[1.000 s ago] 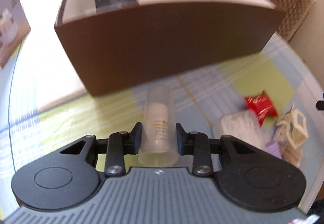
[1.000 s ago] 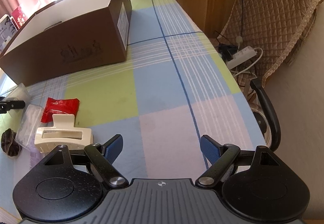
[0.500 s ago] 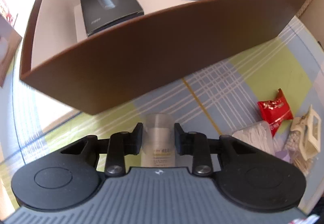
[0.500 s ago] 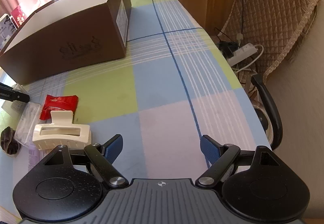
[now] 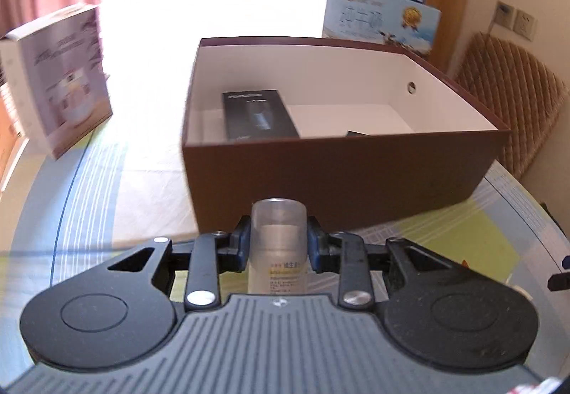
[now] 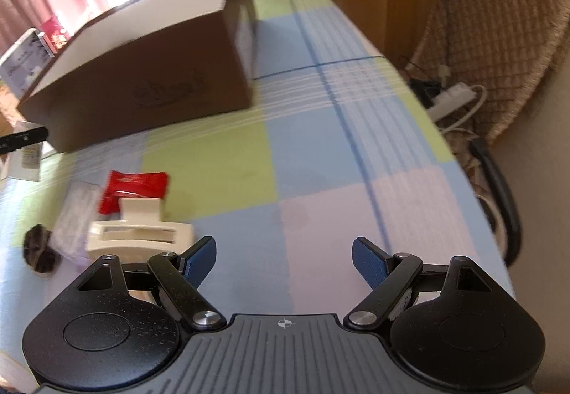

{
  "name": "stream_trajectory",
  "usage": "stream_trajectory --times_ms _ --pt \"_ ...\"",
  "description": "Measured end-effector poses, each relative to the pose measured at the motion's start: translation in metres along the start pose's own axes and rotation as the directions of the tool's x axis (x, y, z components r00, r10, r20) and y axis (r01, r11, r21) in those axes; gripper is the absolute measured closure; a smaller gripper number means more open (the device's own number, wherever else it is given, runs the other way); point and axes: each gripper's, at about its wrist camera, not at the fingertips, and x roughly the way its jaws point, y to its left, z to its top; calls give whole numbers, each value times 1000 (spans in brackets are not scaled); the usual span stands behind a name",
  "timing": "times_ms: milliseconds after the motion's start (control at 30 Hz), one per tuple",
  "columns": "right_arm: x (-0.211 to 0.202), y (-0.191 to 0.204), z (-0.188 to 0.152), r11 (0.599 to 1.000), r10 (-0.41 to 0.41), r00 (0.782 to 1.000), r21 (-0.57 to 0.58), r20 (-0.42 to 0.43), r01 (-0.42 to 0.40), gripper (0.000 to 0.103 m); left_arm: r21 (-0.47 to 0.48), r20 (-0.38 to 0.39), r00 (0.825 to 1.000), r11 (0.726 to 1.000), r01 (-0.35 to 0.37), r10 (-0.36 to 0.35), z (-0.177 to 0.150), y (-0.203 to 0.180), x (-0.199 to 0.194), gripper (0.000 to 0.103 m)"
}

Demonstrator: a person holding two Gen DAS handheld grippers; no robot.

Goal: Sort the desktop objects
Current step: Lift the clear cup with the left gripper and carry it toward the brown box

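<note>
We have one brown box holding two dark items already. Our left gripper pinches one clear bottle just before its near wall. Our right gripper stands spread and empty. One clip, one red packet still wait on the table.

You hold a frosted, translucent plastic bottle with a paper label in the left hand-held gripper, whose body is matt black plastic with bright metal pivot pins. The brown box ahead looks like matt cardboard, smooth white inside. In the right wrist view, the surface wears a checked cloth, the red packet at lower left is glossy foil, and the cream hair clip is smooth plastic.
</note>
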Motion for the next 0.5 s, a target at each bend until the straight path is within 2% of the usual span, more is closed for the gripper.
stream_trajectory --times_ms 100,267,500 --pt "0 13 2 998 54 999 -24 7 -54 22 -26 34 999 999 -23 23 -15 0 -1 77" --pt "-1 30 6 989 143 990 -36 7 -143 22 -51 133 990 998 -36 43 -22 -3 -8 77" --pt "4 48 5 984 163 987 -68 -13 -164 22 -17 216 974 998 -68 70 -27 -16 -10 76"
